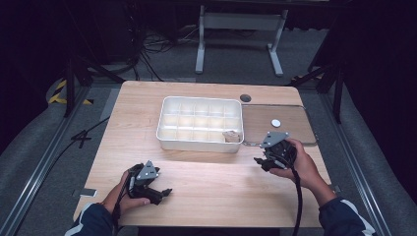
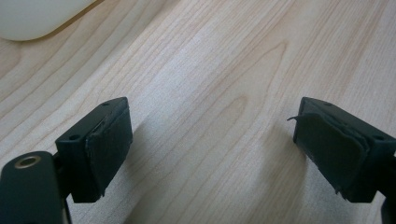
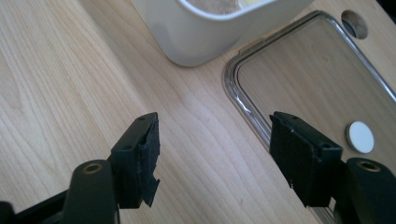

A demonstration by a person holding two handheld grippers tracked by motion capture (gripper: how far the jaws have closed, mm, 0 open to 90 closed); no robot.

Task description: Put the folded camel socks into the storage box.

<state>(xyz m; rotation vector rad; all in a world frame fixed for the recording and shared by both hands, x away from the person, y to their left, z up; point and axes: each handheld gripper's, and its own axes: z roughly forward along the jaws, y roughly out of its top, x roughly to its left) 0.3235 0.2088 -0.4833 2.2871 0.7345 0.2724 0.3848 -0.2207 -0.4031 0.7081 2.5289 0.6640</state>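
A white box (image 1: 199,123) with several compartments stands mid-table; a small brown item (image 1: 230,136) lies in its front right compartment. To its right a clear lid (image 1: 295,129) lies flat, a white round disc (image 1: 276,123) on it. My right gripper (image 1: 258,161) hovers just in front of the lid's near left corner, jaws open and nothing between them. In the right gripper view the open jaws (image 3: 215,135) frame bare wood, with the box corner (image 3: 210,37), lid (image 3: 303,74) and disc (image 3: 360,137) ahead. My left gripper (image 1: 164,192) rests low near the front left, open (image 2: 210,126) and holding nothing.
A dark round hole (image 1: 245,98) sits in the tabletop behind the lid. A white frame's legs (image 1: 239,37) and cables stand on the floor beyond the table. A box corner (image 2: 37,18) shows at the top left of the left gripper view.
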